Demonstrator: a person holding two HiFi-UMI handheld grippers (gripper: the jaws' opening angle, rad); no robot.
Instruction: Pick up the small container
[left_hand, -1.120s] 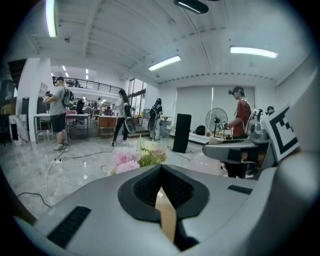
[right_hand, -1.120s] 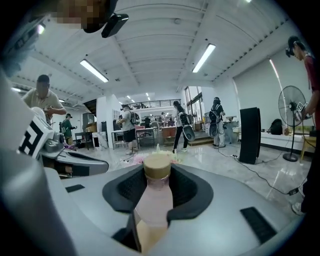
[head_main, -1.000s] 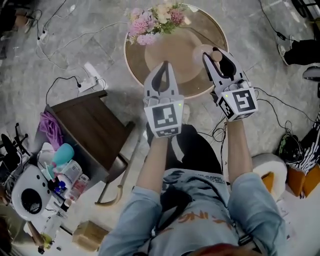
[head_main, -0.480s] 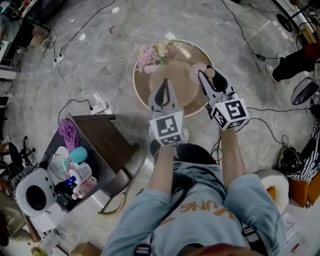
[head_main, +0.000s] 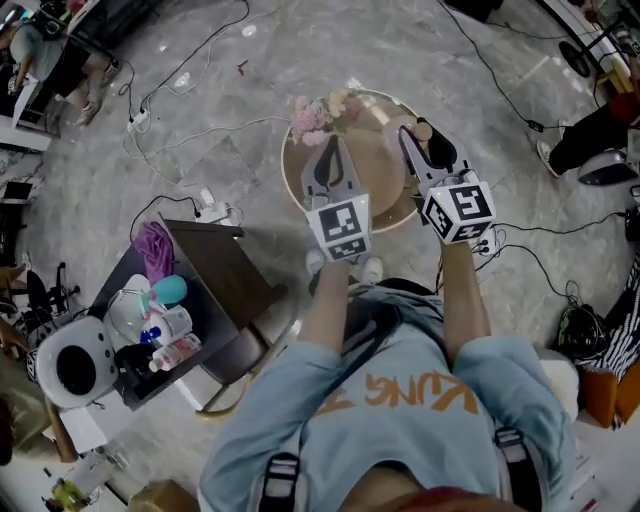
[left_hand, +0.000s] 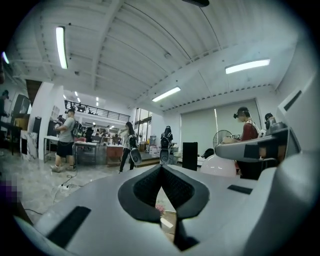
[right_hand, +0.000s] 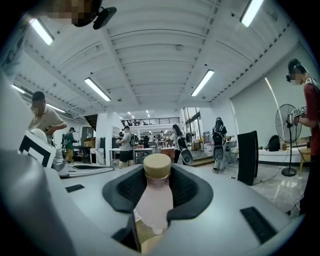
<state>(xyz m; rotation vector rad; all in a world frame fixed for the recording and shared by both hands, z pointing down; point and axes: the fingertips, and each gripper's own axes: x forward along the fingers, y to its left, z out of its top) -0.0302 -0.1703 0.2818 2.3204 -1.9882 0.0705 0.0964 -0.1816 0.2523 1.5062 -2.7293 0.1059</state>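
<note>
My right gripper (head_main: 425, 142) grasps the small container (right_hand: 154, 197) mid-body; tilting could let its smooth sides slip from my grip. My left gripper (head_main: 331, 150) is clenched, empty.

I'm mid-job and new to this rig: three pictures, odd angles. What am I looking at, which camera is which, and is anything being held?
No robot arm here: a person holds a two-jaw gripper in each hand. The head view looks steeply down from the person's head onto a round table with flowers on it. The other two pictures come from a camera riding on each gripper, looking along its jaws into the room. The right gripper is shut on a small pink bottle with a tan cap. The left gripper has its jaw tips together and holds nothing.
</note>
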